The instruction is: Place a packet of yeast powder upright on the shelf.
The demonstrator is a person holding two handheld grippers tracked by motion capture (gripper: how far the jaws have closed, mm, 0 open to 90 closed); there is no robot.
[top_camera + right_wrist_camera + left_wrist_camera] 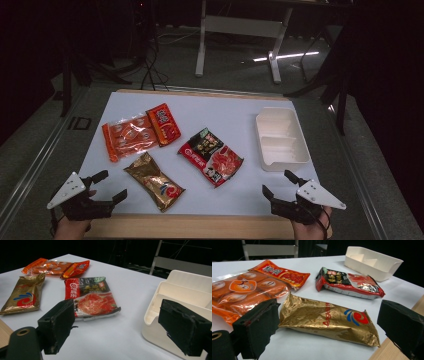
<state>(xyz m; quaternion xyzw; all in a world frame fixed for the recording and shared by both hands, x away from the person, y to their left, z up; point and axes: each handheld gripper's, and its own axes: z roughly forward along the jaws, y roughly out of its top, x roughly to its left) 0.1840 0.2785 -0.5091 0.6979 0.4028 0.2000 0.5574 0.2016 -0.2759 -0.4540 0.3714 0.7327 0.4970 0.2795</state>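
Several snack packets lie on the white table top (pixel 220 120). A gold packet (pixel 154 181) (pixel 329 320) (pixel 23 293) sits near the front. To its right lies a red and black packet (pixel 211 156) (pixel 349 283) (pixel 91 298). Further back are a clear orange packet (pixel 127 136) (pixel 239 293) (pixel 43 266) and a small red packet (pixel 163 123) (pixel 284 273) (pixel 76 268). A white compartment tray (pixel 280 139) (pixel 373 262) (pixel 185 297) stands at the right. My left gripper (pixel 113 186) (pixel 329 330) hovers open at the front left corner, facing the gold packet. At the front right, below the tray, my right gripper (pixel 279 182) (pixel 120 325) is open with nothing in it.
The table's wooden front edge (pixel 200 226) runs between the two hands. Beyond the table stands a white desk frame (pixel 240 35) on a dark floor, with cables (pixel 150 70) at the back left.
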